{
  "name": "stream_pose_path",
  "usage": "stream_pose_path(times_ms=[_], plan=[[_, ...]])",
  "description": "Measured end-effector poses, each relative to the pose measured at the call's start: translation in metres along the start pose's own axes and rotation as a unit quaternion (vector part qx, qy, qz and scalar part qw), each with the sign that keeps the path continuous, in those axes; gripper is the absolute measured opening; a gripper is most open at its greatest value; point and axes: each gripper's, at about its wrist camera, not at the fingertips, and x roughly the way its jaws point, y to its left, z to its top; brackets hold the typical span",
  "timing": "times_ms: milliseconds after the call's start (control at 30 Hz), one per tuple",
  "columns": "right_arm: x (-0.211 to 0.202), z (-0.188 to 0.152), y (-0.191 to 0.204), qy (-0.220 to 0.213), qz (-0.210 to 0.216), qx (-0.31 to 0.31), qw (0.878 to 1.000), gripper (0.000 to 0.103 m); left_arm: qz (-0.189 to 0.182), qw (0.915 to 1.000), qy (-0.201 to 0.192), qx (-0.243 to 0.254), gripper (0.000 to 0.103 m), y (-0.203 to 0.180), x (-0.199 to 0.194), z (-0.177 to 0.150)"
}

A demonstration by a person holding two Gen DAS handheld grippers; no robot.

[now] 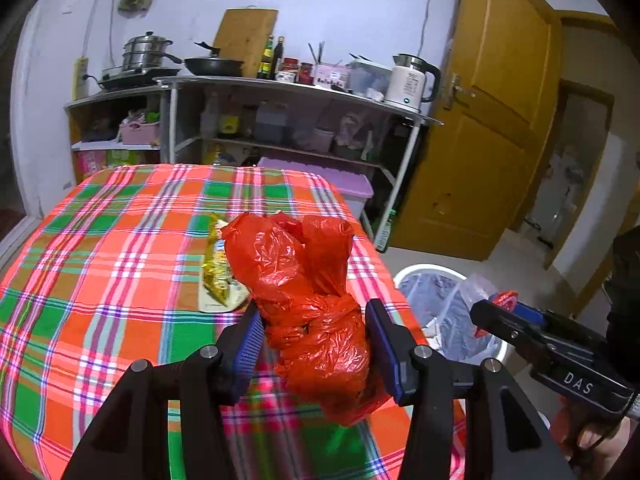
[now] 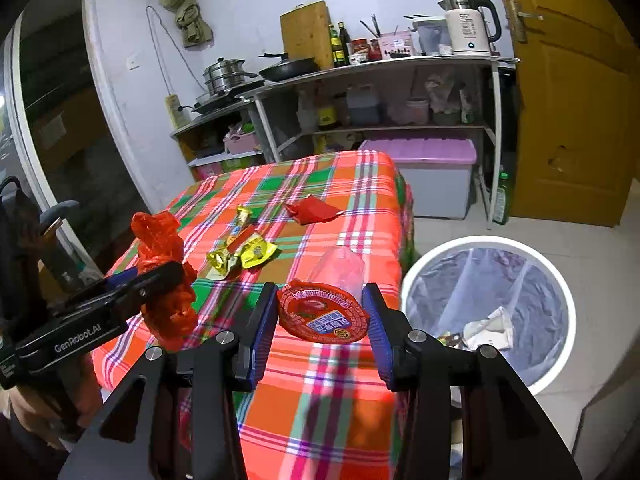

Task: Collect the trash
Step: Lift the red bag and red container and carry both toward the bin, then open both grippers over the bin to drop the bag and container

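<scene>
My left gripper [image 1: 314,320] is shut on a knotted red plastic bag [image 1: 308,300] and holds it above the plaid table; the bag also shows in the right wrist view [image 2: 164,280]. My right gripper [image 2: 320,304] is shut on a clear plastic cup with a red foil lid [image 2: 324,312], held over the table's right edge. Yellow snack wrappers [image 2: 240,252] and a flat red wrapper [image 2: 312,212] lie on the tablecloth [image 2: 340,380]. The white trash bin [image 2: 556,284] with a clear liner stands on the floor right of the table, with scraps inside.
A metal shelf [image 2: 380,64] with pots, bottles and a kettle stands against the far wall. A purple-lidded storage box [image 2: 420,152] sits under it. A yellow door [image 2: 572,100] is at the right. The bin also shows in the left wrist view [image 1: 416,270].
</scene>
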Motion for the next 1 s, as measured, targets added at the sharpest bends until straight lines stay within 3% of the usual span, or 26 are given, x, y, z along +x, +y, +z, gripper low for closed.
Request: stream_pose_path(times_ms=[1000], plan=[[-0.023, -0.015, -0.109, -0.007, -0.068, 0.080, 0.994, 0.044, -0.085, 0.9919, 0.055, 0.077, 0.051, -0.117, 0.073, -0.002]])
